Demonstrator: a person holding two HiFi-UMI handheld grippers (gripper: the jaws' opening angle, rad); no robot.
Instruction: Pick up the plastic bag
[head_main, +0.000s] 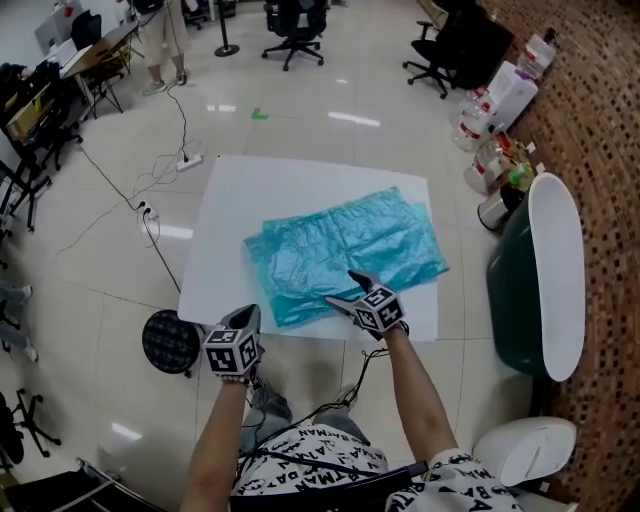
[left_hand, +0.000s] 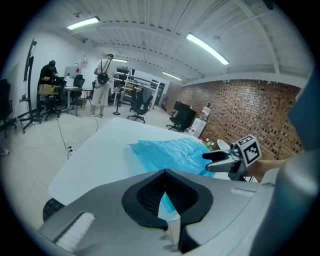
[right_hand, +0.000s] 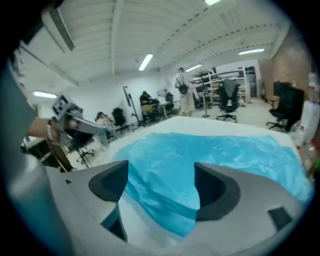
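Note:
A crumpled teal plastic bag (head_main: 345, 250) lies flat on the white table (head_main: 240, 200), nearer its right side. My right gripper (head_main: 343, 288) hovers over the bag's near edge with its jaws wide apart; in the right gripper view the bag (right_hand: 210, 160) fills the gap of the right gripper (right_hand: 160, 185), and neither pad presses on it. My left gripper (head_main: 247, 316) is shut and empty at the table's near left edge, clear of the bag. From the left gripper view the bag (left_hand: 170, 152) lies ahead, with the right gripper (left_hand: 212, 160) at its right.
A dark green tub with a white rim (head_main: 540, 280) stands close to the table's right. A black round stool (head_main: 170, 340) sits by the near left corner. Cables and a power strip (head_main: 185, 160) lie on the floor at the left. Office chairs (head_main: 295, 30) and a person (head_main: 165, 40) are far behind.

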